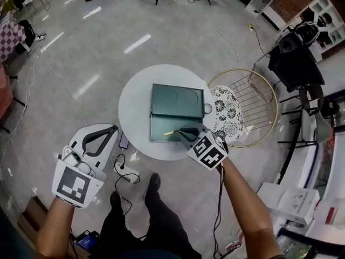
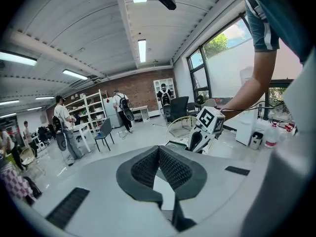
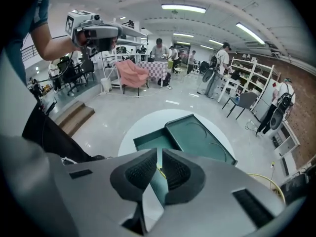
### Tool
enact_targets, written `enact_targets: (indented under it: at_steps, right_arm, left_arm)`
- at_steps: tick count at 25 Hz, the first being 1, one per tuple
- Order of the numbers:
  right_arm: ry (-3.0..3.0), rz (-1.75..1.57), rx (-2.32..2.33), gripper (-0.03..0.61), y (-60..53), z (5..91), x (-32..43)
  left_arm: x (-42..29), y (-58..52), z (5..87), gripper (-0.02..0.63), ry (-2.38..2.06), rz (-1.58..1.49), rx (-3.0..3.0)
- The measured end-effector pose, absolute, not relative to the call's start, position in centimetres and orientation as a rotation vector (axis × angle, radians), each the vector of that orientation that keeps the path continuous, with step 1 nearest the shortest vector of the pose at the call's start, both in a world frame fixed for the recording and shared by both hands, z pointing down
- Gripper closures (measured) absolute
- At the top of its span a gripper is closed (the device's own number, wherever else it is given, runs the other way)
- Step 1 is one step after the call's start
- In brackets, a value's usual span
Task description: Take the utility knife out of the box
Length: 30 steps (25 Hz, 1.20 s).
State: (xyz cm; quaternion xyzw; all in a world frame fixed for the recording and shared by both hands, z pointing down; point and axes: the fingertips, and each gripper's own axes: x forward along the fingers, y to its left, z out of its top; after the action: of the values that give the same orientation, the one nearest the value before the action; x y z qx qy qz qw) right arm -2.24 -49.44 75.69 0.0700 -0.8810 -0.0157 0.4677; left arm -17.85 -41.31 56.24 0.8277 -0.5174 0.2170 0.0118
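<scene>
The right gripper's (image 1: 186, 133) fingers are clenched on what looks like the yellow utility knife (image 1: 171, 133), still low over the near half of the open green box (image 1: 178, 99) on the round worktop (image 1: 135, 99), so lifting it clear remains, while the left gripper's (image 1: 108, 133) fingers are pressed together on nothing, off to the left.

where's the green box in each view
Head view: green box at centre, lid open, on the round table.
Left gripper view: only a thin dark sliver just above the jaw tips.
Right gripper view: centre, just beyond the jaws.
Shared landmark: gold wire chair.
</scene>
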Motion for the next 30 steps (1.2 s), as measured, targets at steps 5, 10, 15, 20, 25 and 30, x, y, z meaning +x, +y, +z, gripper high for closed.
enact_targets:
  at_steps: [5,10,15,20,25,30]
  right_arm:
    - [-2.085,-0.061,0.092,0.537,-50.0,80.6,-1.6]
    - [-2.029,-0.06,0.018,0.494,-50.4,84.6,-2.4]
    - [-1.958,-0.09,-0.045,0.483,-50.7,87.8,-2.2]
    - [-1.881,-0.144,-0.105,0.457,-51.2,90.6,-2.0]
    - [-1.817,-0.225,-0.169,0.454,-51.7,92.7,-1.5]
    - [-1.772,-0.263,-0.22,0.454,-51.7,93.9,-1.6]
  left_arm:
    - [-17.8,-41.7,59.4,0.595,-1.622,0.655,2.535]
    - [-19.2,-41.9,62.2,0.595,-1.631,0.637,2.487]
    - [-19.6,-41.7,64.4,0.595,-1.639,0.634,2.442]
    - [-20.2,-41.5,66.2,0.595,-1.655,0.605,2.386]
    - [-19.9,-41.7,67.6,0.595,-1.657,0.601,2.354]
    - [-20.1,-41.4,68.5,0.595,-1.649,0.621,2.34]
